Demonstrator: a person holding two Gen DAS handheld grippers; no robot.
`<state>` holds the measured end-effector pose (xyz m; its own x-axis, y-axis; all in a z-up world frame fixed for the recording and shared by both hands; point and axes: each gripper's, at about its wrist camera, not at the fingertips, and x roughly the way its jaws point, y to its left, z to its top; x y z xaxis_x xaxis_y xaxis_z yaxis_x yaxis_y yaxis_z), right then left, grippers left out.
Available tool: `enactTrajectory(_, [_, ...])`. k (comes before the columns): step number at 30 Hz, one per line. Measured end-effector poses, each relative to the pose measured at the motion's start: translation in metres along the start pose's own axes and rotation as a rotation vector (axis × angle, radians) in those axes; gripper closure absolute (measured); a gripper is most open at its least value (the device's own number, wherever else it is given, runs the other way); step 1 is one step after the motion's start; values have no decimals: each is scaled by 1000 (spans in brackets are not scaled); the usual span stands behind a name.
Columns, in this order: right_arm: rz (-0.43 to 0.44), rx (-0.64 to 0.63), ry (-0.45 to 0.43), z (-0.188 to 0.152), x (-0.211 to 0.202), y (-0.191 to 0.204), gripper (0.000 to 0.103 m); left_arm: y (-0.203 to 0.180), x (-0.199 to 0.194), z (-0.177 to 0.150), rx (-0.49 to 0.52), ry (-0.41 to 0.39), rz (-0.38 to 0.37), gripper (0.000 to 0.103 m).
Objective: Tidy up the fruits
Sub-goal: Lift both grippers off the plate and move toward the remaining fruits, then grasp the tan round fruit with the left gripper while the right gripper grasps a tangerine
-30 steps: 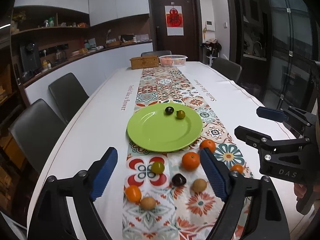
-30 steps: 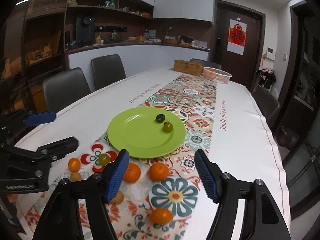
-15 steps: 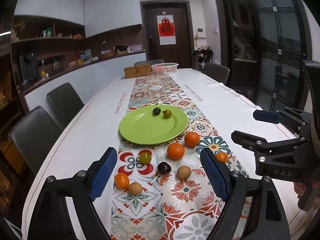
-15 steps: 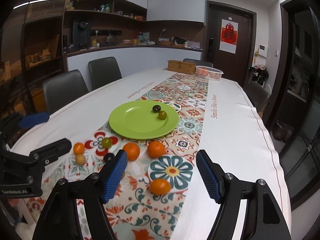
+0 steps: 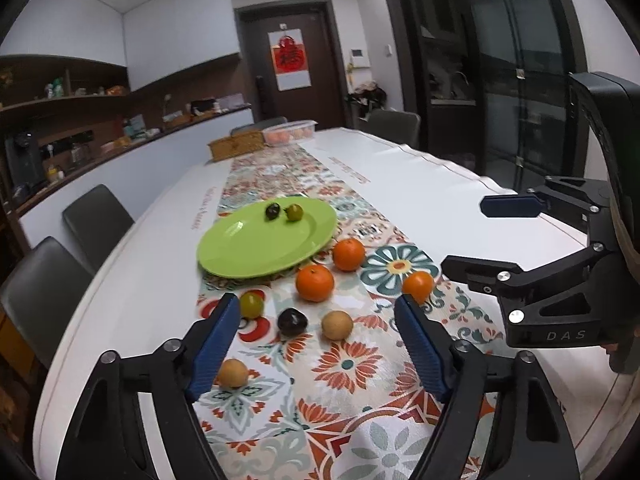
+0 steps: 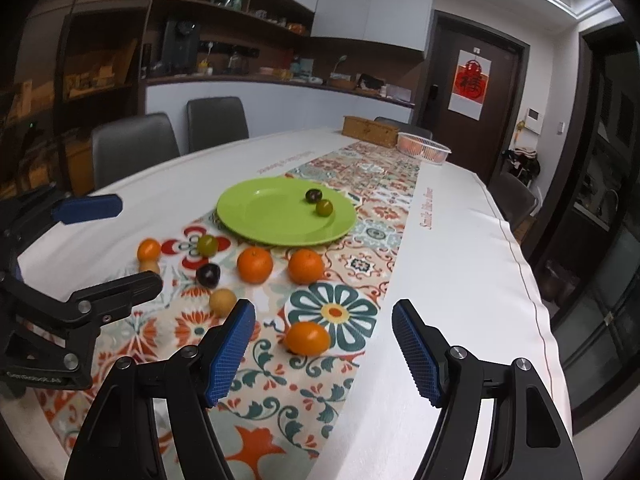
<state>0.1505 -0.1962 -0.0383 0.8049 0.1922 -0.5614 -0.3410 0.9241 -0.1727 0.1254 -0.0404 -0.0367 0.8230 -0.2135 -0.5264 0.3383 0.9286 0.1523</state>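
A green plate [image 5: 256,246] [image 6: 264,216] on the patterned runner holds a dark plum [image 5: 273,211] and a green fruit [image 5: 294,212]. In front of it lie several loose fruits: oranges [image 5: 315,283] [image 6: 255,265], a dark plum [image 5: 292,321] [image 6: 208,274], a green fruit [image 5: 251,305], brown round fruits [image 5: 337,325] and a small orange [image 6: 307,338]. My left gripper [image 5: 316,344] is open and empty above the near fruits. My right gripper [image 6: 322,346] is open and empty, just short of the small orange.
A long table with a white cloth [image 6: 452,240] has grey chairs [image 5: 96,216] along its left side. A wicker box [image 6: 370,131] and a white basket [image 6: 424,147] stand at the far end. Each gripper shows at the other view's edge.
Both grippers have pulled back and lowered toward the table's near end, so the plate and fruits sit farther ahead. Both stay open and empty. No fruit has moved.
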Motion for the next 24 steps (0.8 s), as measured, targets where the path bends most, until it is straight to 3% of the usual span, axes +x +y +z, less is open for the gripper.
enactTrajectory(14, [76, 44, 120, -15, 38, -1, 31, 4, 52, -13, -50, 165, -117, 52])
enactTrajectory(24, [118, 104, 201, -22, 65, -8, 35, 3, 82, -15, -68, 261, -158, 57])
